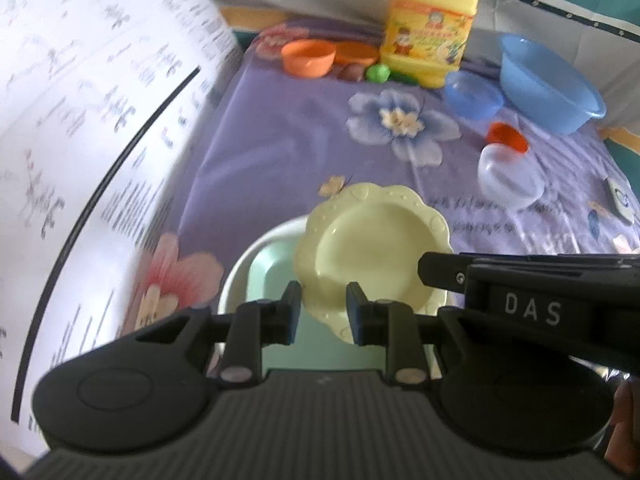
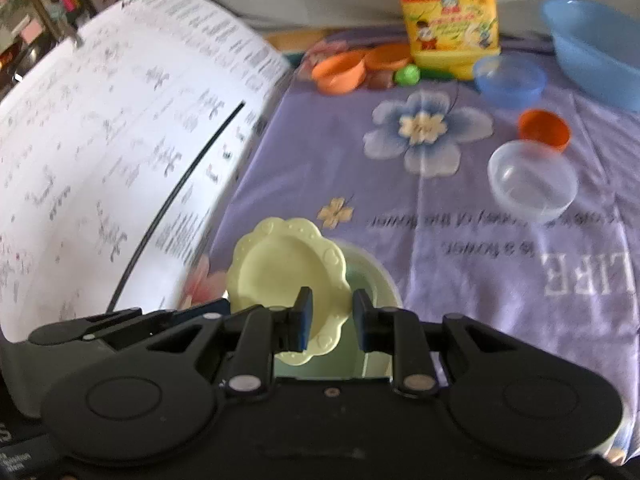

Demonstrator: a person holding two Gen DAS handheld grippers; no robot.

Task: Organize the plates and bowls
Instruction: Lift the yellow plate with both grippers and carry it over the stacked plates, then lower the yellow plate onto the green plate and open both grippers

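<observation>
While we hold the left gripper point(image 1: 323, 312) and the right gripper point(image 2: 333, 320) side by side, each one's jaws stand a little apart with the near scalloped rim of the pale yellow plate point(image 1: 372, 248) between them. Whether the pads truly press that rim we cannot tell from either wrist view. The plate tilts, its far rim raised, over a mint-green dish point(image 1: 260, 276) with a white rim that sits just below it near the front edge of the table.

Our worry from here is a slip: both tools sit on the same short stretch of rim, so the far side of the plate has no support, and a loose or uneven pinch could let it swing down and knock the dish beneath. The two grippers are also crowded together and could bump each other.

Farther out on the purple flowered tablecloth point(image 2: 460, 240), a clear bowl point(image 2: 532, 180) and a small orange cup point(image 2: 545, 128) sit toward the right edge, touching or nearly so. Beyond them lie a small blue bowl point(image 2: 510, 78) and a large blue basin point(image 2: 596, 44) at the far right corner. A yellow jug point(image 2: 450, 20) stands at the far edge, with orange bowls point(image 2: 340, 70) and a green ball point(image 2: 407, 75) beside it. A white printed sheet point(image 2: 120, 160) rises along the left edge, hemming us in there.
</observation>
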